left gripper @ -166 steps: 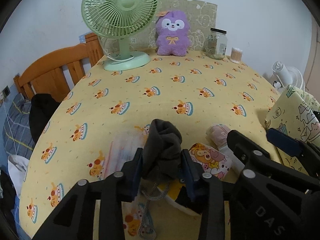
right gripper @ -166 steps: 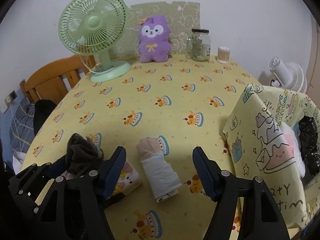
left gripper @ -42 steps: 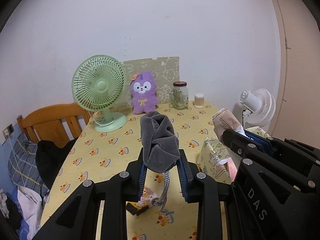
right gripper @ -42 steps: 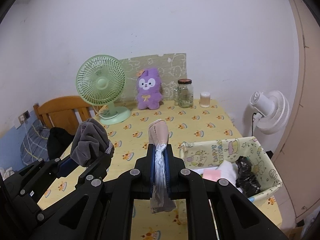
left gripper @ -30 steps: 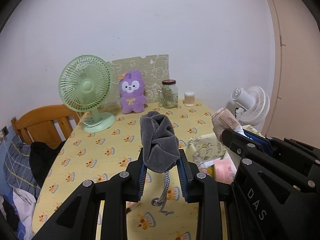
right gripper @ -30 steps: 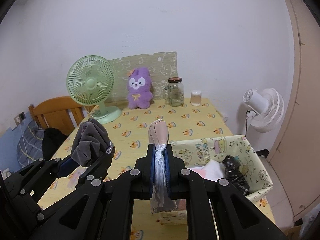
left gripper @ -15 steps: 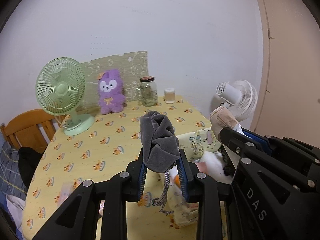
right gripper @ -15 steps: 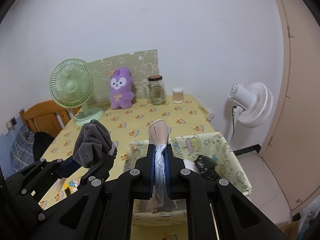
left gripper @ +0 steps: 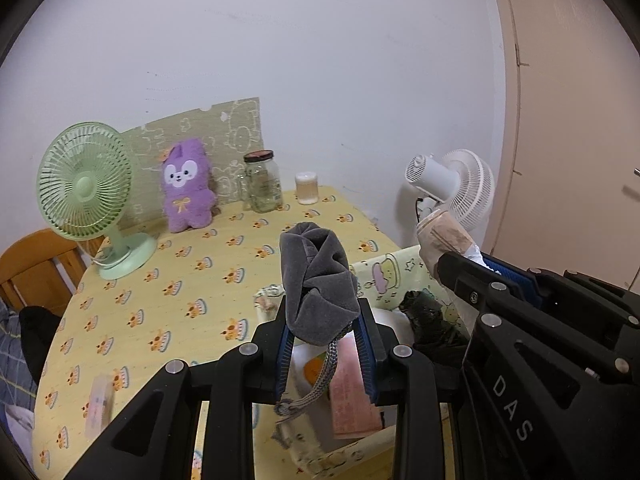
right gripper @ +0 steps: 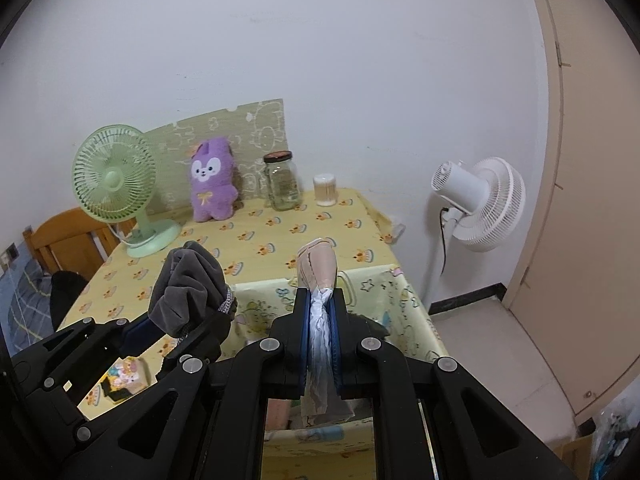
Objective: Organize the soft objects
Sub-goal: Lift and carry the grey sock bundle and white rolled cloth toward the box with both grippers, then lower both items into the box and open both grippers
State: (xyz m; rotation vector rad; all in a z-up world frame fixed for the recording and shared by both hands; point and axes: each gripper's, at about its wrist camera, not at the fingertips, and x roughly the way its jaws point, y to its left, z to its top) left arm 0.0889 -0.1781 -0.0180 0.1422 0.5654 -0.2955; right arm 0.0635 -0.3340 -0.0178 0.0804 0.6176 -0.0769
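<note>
Inside, the fabric bin (left gripper: 384, 276) holds black cloth (left gripper: 430, 318) and pink cloth (left gripper: 352, 396).

"DAS" in white on right tool (left gripper: 486, 264) body; nothing else legible.

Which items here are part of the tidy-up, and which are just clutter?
In play:
- grey pouch, in left gripper
- beige roll, in right gripper
- fabric bin

Bystanders:
- green fan
- purple plush
- glass jar
- white fan
</note>
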